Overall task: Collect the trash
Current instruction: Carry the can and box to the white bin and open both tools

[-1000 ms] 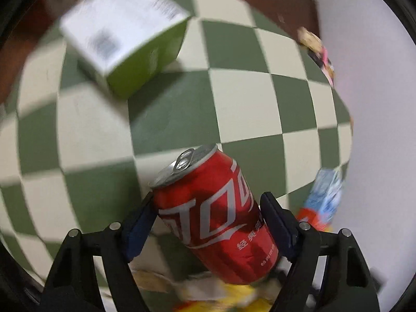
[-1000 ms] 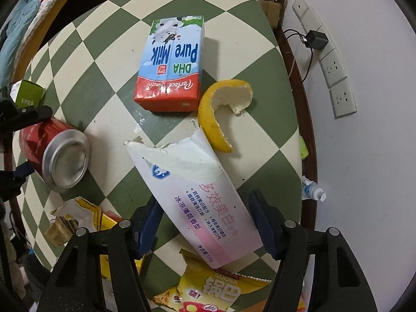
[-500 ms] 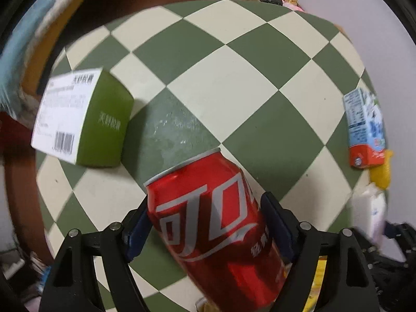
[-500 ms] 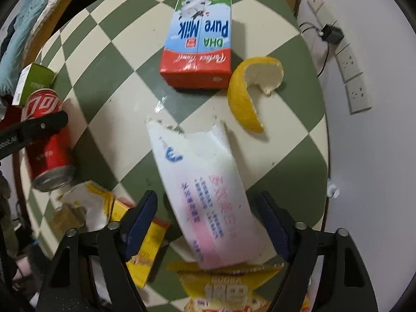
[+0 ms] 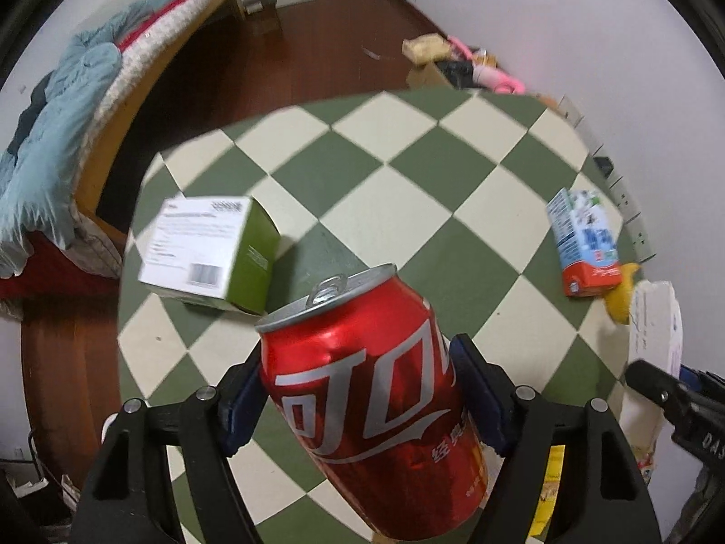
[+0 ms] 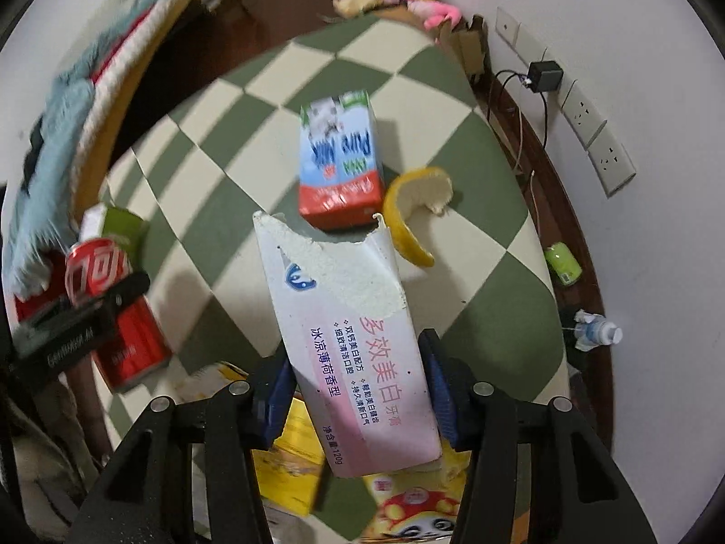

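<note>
milk carton point(image 6: 337, 161) beside citrus peel point(image 6: 410, 211)

Glossy dented metal can point(image 5: 376, 403), torn matt cardboard box point(image 6: 349, 335), smooth checkered tablecloth point(image 5: 408, 172)

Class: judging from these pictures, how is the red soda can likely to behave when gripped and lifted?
The red soda can looks opened and dented, so probably light and easily crushed. Its smooth round wall may slip or swivel between the left gripper fingers; it already sits tilted.

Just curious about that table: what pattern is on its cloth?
A green-and-cream checkerboard covers the table, clearest in the left wrist view.
</note>
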`<state>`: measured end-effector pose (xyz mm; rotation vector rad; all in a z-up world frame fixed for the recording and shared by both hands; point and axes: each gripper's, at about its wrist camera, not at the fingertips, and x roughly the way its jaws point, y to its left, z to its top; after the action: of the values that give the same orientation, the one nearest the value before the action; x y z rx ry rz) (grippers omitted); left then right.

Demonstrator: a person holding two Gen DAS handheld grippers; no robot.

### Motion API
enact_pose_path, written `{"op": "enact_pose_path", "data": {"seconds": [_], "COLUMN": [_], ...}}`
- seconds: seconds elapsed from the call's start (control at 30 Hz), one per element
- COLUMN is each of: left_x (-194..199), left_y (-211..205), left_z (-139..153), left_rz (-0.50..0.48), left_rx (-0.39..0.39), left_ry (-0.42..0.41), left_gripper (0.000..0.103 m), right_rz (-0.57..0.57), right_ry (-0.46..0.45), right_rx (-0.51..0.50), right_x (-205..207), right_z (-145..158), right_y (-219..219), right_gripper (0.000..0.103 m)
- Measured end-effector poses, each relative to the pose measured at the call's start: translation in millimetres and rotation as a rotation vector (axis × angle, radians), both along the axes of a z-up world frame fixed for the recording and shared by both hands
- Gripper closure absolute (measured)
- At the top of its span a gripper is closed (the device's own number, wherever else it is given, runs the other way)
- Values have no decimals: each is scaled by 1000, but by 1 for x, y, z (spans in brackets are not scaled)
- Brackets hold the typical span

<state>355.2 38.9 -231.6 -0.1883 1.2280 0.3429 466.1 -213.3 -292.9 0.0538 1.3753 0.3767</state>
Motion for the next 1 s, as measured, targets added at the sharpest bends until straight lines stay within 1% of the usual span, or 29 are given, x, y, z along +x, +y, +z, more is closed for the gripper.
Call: {"op": "enact_pose_path", "data": {"seconds": [0.2, 0.43, 0.5, 0.63, 0.77, 0.9, 1.0], "left_x": [-16, -58, -76, -108, -143, -190, -231], "left_y": [0, 4, 8, 20, 37, 60, 85], "left_z": [36, 77, 90, 112, 134, 155, 161], "left_rz": [-9, -8, -6, 2, 20, 46, 85], "left_rx": [31, 42, 41, 40, 8, 18, 31], "left_ry": [-87, -171, -195, -244, -303, -356, -375], "left_gripper": [30, 31, 31, 32, 33, 33, 33], "right_rz": [-35, -26, -13, 4, 19, 68, 116], "right_ry": [-53, -133, -163, -181, -189, -201, -206], "right_rx": [80, 112, 115, 144, 177, 203, 223], "right_x": [-14, -52, -68, -98, -127, -167, -195], "right_z": [28, 68, 80, 92, 102, 115, 120], "right_y": [5, 16, 22, 37, 54, 85, 114], "right_gripper": [49, 49, 49, 49, 50, 50, 50]}}
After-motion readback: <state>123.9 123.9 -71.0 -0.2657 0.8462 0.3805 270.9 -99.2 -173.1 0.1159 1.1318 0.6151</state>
